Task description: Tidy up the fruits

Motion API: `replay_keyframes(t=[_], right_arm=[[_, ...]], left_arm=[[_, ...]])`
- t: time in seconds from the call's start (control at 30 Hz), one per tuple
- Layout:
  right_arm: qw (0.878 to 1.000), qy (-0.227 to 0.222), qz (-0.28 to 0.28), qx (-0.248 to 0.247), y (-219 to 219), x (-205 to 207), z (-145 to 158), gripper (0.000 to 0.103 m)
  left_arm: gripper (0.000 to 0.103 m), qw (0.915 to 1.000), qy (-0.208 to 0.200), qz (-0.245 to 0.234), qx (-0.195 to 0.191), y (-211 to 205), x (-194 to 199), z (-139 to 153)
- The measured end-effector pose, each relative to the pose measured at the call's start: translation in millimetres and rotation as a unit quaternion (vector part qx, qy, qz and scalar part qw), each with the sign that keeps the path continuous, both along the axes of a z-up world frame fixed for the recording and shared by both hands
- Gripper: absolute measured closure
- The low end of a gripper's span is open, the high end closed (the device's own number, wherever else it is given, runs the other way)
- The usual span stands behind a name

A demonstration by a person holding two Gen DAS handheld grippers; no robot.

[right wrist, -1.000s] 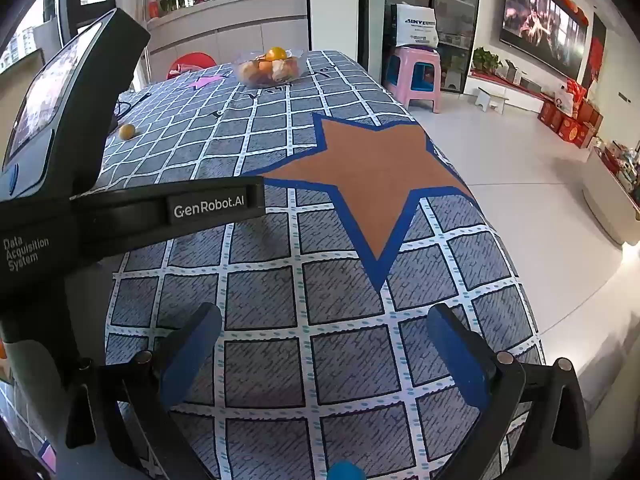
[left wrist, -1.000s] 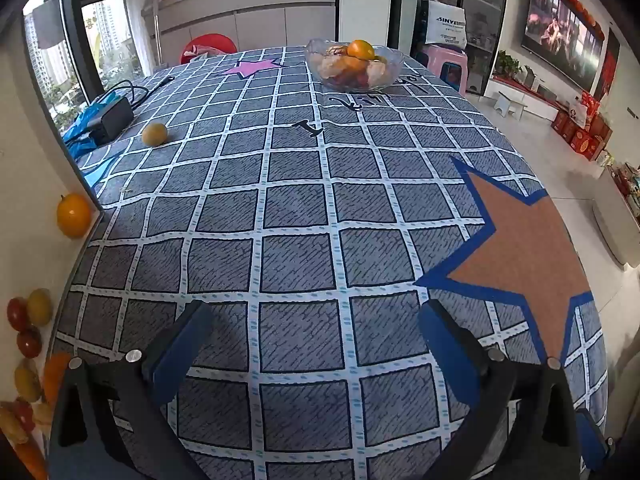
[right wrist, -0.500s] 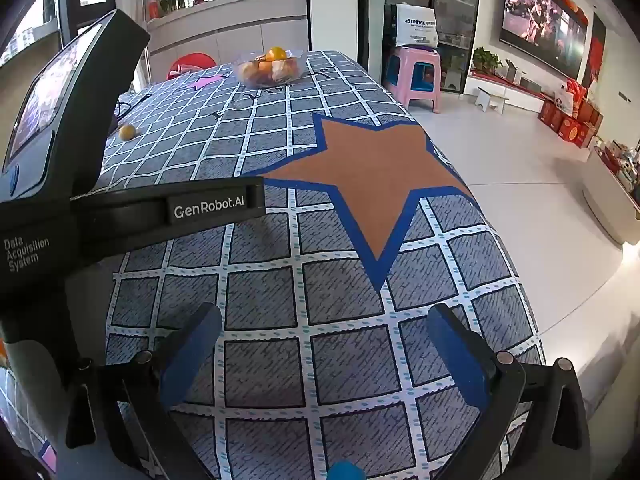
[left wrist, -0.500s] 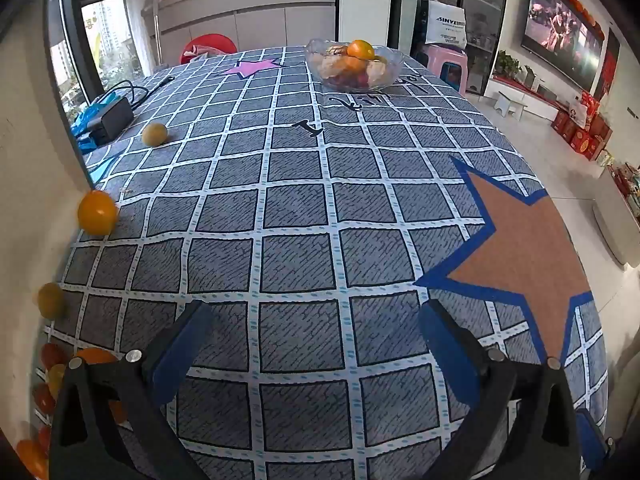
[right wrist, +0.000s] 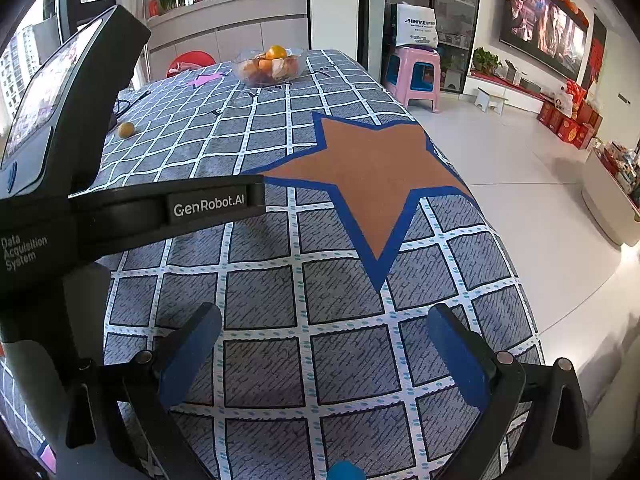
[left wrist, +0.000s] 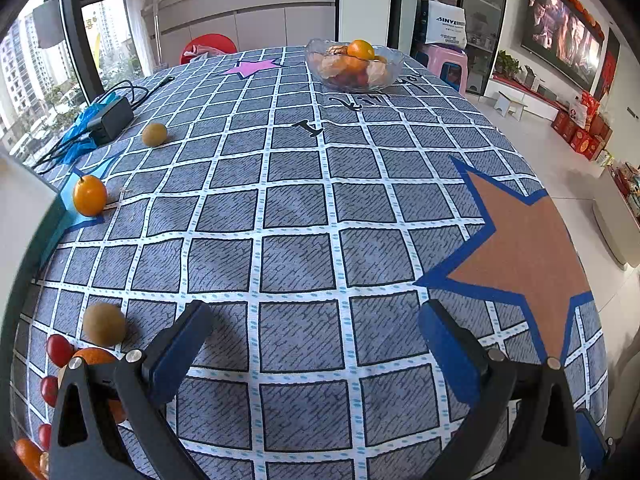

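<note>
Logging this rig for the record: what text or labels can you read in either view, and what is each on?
"GenRobot.AI": left gripper's arm, in the right wrist view.
"Data Acquisition System": same device's body.
White bag on the pink stool: blue print, too blurred.
Black letters on the tablecloth: not legible.
Red boxes: too small.

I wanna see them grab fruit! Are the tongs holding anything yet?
Left tongs: open, holding nothing.
Right tongs: open, holding nothing.
</note>
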State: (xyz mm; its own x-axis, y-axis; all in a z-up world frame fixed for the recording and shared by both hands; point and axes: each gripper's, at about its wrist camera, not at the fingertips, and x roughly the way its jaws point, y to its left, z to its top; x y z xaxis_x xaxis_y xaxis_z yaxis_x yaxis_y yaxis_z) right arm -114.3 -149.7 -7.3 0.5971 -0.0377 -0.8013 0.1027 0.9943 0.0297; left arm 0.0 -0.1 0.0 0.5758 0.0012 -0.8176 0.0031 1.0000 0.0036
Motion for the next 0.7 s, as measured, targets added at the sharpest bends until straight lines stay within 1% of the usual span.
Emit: replay_keyframes(t=[0.2, 0.7], right_arm=[[1.000, 0.003, -0.001, -0.007, 0.3, -0.1, -1.7, 0.000], [1.000, 0.003, -0.003, -0.007, 0.4, 0.3, -2.4, 0.000]], left_arm=[[0.000, 1.0000, 0.000, 0.000, 0.000, 0.1, 0.0, 0.0], [0.000, 1.0000, 0.000, 0.000, 0.000, 0.0, 0.0, 0.0]])
